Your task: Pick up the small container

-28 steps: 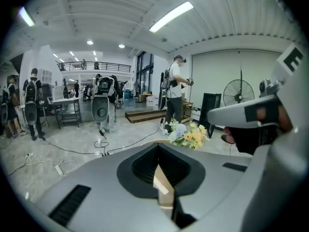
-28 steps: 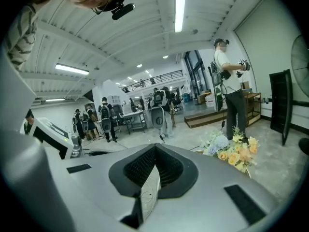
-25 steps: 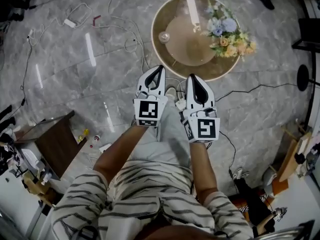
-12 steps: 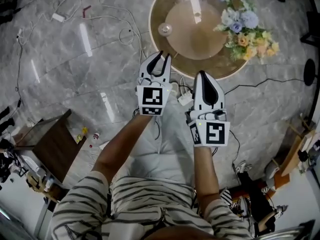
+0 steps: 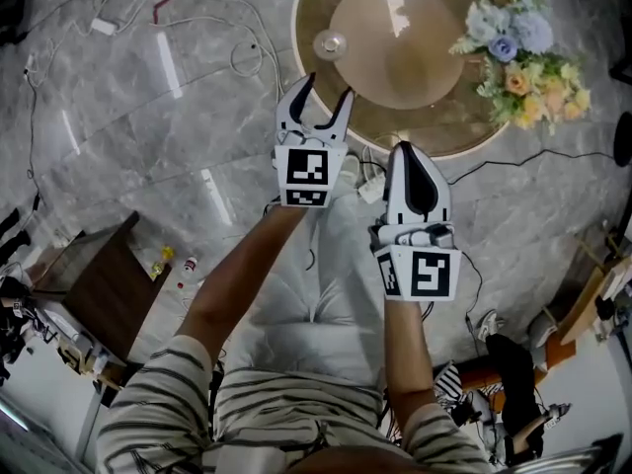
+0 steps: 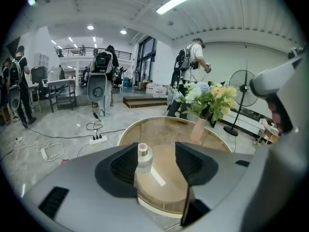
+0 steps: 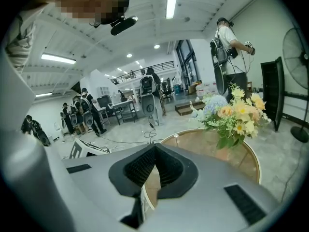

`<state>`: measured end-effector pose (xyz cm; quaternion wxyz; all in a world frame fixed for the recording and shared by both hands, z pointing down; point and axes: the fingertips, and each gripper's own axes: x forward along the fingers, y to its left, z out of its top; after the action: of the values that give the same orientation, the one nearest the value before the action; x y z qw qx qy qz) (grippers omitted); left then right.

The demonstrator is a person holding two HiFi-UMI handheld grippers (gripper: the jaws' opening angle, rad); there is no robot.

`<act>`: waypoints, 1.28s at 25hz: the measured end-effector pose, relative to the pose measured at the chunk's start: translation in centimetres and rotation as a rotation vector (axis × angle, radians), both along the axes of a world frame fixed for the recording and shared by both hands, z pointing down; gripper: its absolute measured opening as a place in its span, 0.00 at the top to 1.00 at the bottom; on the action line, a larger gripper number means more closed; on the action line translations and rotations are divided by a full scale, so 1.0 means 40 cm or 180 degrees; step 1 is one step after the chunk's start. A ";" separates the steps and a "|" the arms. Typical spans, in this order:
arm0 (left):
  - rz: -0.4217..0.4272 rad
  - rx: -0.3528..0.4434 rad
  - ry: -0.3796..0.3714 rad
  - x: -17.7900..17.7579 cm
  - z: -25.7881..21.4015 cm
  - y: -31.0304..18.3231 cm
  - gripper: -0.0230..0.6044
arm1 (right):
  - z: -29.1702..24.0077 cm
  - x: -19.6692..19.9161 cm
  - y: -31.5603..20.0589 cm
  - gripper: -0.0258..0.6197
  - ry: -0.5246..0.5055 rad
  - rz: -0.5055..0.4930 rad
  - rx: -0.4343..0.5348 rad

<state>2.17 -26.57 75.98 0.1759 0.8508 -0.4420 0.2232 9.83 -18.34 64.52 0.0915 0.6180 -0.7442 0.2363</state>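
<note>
Round table [image 5: 434, 121]: one small container [image 5: 329, 43], one bouquet [image 5: 521, 55].

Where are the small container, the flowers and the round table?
Container [image 5: 329, 43], head view: its round top.
Flowers [image 5: 518, 52], head view: middle of the bunch.
Table [image 5: 425, 121], head view: bare top near the rim.
</note>
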 end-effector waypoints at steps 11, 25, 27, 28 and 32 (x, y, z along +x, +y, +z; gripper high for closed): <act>-0.0068 -0.0024 -0.0129 0.002 0.161 -0.072 0.49 | 0.105 0.013 -0.008 0.95 -0.0064 0.0080 -0.0106; 0.0023 0.0082 -0.0164 0.022 0.293 -0.159 0.39 | 0.171 0.042 -0.037 0.95 -0.0082 0.0142 -0.0202; 0.0040 0.0121 -0.0176 0.031 0.303 -0.171 0.38 | 0.183 0.045 -0.035 0.95 -0.0090 0.0147 -0.0233; 0.0057 0.0134 -0.0190 0.037 0.309 -0.176 0.37 | 0.188 0.044 -0.034 0.95 -0.0095 0.0145 -0.0247; 0.0099 0.0160 -0.0268 0.051 0.330 -0.196 0.35 | 0.199 0.034 -0.031 0.95 -0.0153 0.0127 -0.0274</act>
<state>4.21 -34.42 89.18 0.1322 0.8516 -0.4412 0.2503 11.21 -19.59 72.48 0.0954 0.6223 -0.7229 0.2846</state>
